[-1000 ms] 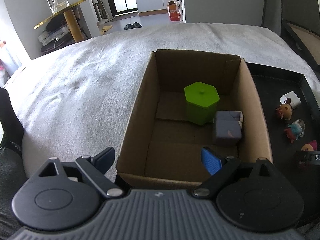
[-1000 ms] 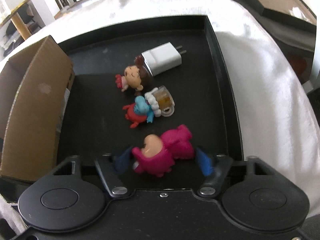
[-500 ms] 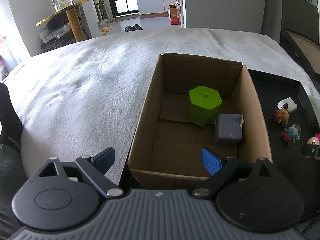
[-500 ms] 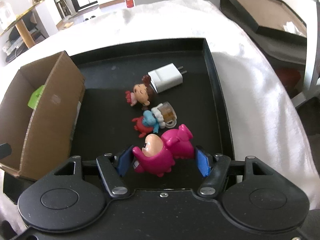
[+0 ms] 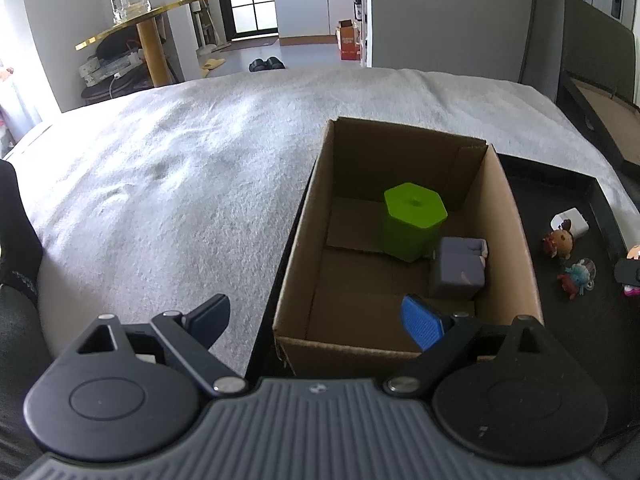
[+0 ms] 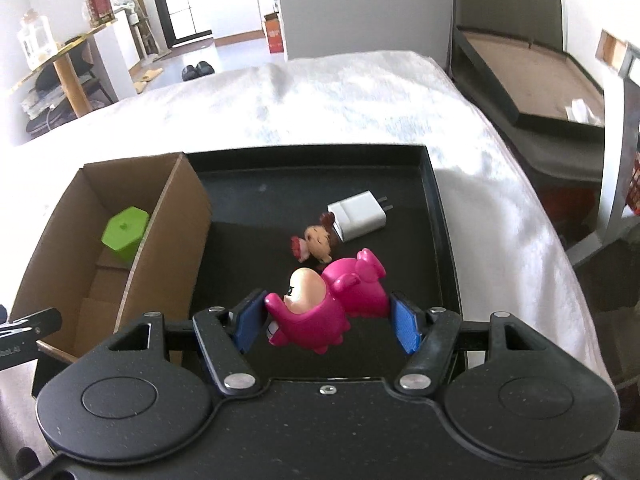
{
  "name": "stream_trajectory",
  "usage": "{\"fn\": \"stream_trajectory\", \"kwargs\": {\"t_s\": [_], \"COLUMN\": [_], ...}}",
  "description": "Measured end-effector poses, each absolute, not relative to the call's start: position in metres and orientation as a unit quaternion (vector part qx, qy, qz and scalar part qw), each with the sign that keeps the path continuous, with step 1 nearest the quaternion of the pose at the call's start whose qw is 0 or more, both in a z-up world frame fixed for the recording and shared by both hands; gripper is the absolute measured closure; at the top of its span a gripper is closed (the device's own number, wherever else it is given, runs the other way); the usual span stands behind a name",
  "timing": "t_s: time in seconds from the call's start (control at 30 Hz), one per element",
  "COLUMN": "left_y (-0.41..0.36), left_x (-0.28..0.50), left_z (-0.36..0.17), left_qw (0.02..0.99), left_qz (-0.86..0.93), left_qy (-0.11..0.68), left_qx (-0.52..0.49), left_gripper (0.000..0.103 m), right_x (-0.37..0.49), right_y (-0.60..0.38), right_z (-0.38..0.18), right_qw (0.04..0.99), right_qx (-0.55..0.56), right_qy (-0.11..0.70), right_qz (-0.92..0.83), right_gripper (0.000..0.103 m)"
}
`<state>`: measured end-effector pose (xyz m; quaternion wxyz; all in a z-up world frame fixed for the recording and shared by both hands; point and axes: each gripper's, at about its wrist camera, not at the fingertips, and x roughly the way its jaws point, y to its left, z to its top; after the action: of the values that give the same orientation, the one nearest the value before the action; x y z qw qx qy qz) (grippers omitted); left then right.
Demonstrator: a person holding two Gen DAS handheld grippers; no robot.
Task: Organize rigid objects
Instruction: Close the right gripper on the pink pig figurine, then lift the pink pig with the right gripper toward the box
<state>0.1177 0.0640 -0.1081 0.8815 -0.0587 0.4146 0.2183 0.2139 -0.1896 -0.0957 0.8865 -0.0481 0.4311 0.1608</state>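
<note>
- We see the open brown cardboard box (image 6: 120,248) standing in the shallow black tray (image 6: 434,216), at ten o'clock from our right gripper (image 6: 327,318); bare tray floor lies between them.
- The right gripper's blue pads (image 6: 404,328) clamp the pink plastic figurine (image 6: 324,300), raised over the tray's near end.
- The white wall charger (image 6: 358,216) and small brown-haired doll (image 6: 316,240) lie at twelve o'clock.
- Our left gripper (image 5: 316,320) hangs wide open, holding nothing, at the box's near edge.
- Inside sit a green hexagonal container (image 5: 414,220) and grey block (image 5: 458,268), touching.
</note>
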Motion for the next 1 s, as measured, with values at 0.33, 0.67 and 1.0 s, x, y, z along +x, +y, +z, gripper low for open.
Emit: {"fn": "stream_trajectory", "kwargs": {"t_s": [0.33,0.67,1.0], "left_y": [0.071,0.078,0.084], "left_x": [0.112,0.115,0.120], "left_z": [-0.105,-0.111,-0.117], "left_qw": [0.888,0.891,0.891], "left_qz": [0.219,0.219,0.216], "left_qy": [0.398,0.391,0.393], "left_qx": [-0.069,-0.065,-0.071], "left_gripper": [0.012,0.017,0.043], "right_x": [0.204,0.194,0.187], "right_y": [-0.166,-0.138,-0.104], "right_z": [-0.082,-0.074,-0.072], "right_qw": [0.893,0.901,0.897], "right_qx": [-0.072,-0.096,-0.148], "right_qy": [0.408,0.367,0.328], "right_qz": [0.176,0.212,0.256], "right_gripper": [0.039,0.039,0.039]}}
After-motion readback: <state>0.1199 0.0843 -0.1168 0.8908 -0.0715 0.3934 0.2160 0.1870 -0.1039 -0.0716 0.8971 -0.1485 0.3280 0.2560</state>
